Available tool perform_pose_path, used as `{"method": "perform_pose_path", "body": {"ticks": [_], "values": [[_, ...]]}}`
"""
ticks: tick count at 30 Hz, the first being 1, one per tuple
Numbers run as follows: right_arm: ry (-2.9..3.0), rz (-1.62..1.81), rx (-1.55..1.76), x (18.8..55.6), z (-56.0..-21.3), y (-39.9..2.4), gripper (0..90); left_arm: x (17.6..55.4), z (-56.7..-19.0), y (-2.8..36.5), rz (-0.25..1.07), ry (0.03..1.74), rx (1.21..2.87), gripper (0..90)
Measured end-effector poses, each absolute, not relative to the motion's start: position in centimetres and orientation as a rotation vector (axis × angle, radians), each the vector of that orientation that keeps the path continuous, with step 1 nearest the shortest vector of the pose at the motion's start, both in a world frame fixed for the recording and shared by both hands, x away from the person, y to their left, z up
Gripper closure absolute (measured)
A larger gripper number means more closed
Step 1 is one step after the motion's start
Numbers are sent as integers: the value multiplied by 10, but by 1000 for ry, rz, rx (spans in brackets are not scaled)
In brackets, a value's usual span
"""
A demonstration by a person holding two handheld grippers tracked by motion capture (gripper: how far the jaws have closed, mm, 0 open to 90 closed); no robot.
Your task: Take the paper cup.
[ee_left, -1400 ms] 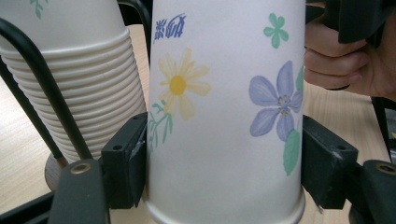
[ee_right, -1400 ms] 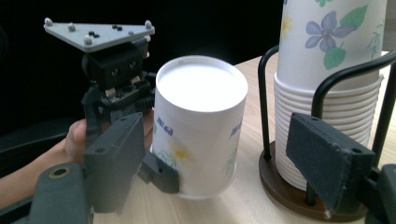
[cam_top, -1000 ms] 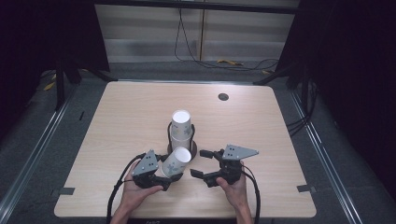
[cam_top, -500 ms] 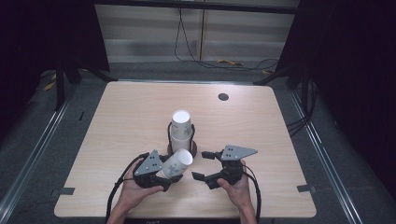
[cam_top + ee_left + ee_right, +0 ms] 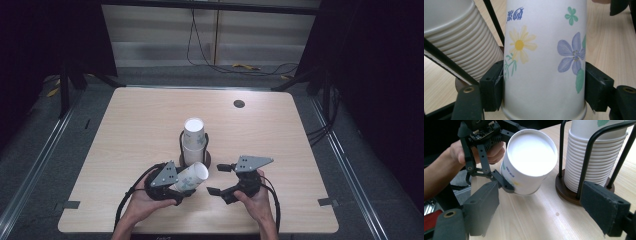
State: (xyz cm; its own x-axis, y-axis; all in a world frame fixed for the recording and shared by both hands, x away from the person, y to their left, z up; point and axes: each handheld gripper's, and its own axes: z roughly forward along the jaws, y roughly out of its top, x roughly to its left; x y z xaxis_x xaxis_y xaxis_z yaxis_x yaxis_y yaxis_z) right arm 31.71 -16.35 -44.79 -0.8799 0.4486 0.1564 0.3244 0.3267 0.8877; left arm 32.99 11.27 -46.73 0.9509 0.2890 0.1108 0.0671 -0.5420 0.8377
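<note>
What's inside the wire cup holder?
A stack of nested paper cups stands inside the wire holder, rims down. The holder's wooden base under the stack is mostly covered.

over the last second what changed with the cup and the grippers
The left gripper tipped the paper cup from near upright onto a slant, mouth toward the right gripper, whose jaws have just been opening, with nothing between them. The cup stack and its holder stayed put.

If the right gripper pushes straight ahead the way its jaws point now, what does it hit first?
Most likely the paper cup held by the left gripper: it lies just ahead of the open right gripper, bottom facing it. The cup stack in its wire holder sits off to one side. Depth is uncertain.
</note>
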Motion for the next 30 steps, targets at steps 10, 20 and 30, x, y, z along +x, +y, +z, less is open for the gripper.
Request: {"method": "perform_pose_path", "body": {"ticks": [10, 20, 30], "values": [[2527, 1503, 687, 320, -442, -161, 148, 332, -462, 108, 290, 217, 2195, 292], [2605, 1389, 656, 323, -440, -154, 186, 335, -458, 101, 291, 162, 2291, 293], [2654, 1345, 615, 325, -437, -151, 247, 338, -450, 97, 286, 123, 2346, 294]]}}
